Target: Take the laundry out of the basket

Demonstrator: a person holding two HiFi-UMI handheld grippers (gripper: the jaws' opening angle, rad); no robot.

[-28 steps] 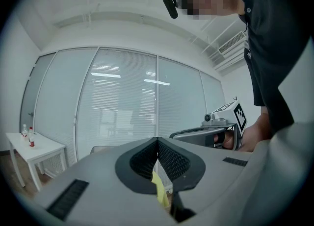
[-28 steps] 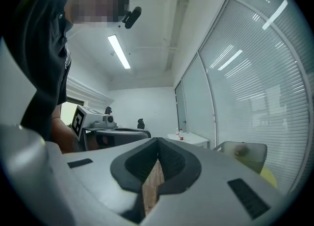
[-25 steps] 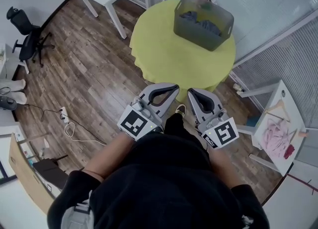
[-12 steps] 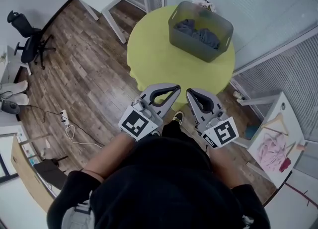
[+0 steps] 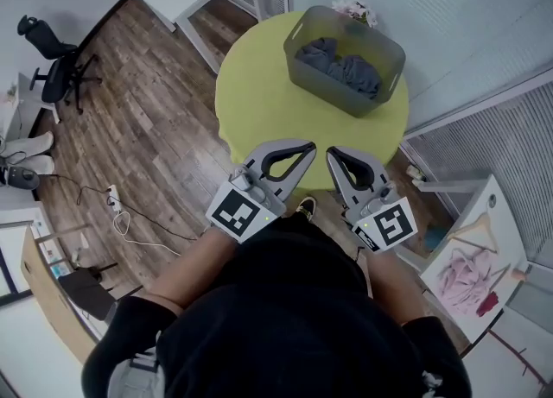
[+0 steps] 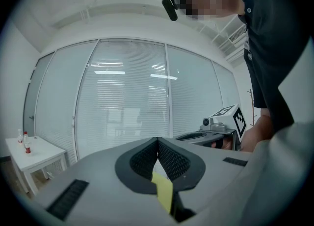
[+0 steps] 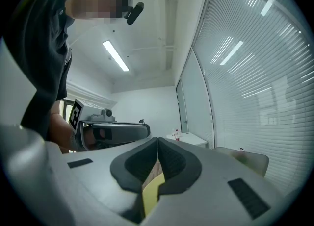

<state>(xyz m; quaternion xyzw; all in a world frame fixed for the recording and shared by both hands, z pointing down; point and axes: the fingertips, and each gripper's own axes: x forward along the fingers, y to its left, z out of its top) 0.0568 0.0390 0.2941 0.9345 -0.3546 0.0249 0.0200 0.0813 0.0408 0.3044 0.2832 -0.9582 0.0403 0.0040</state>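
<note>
The laundry (image 5: 339,61) is a dark heap whose separate pieces cannot be told apart. It lies in the grey basket (image 5: 333,96) at one o'clock on the round yellow surface (image 5: 259,103), and the basket's near wall hides its lower part. At the surface's six o'clock edge, the left gripper (image 5: 308,148) and right gripper (image 5: 331,154) are both clenched on nothing, tips together. Their cubes (image 5: 239,213) hide most of the hands and bear black-and-white square patterns.
</note>
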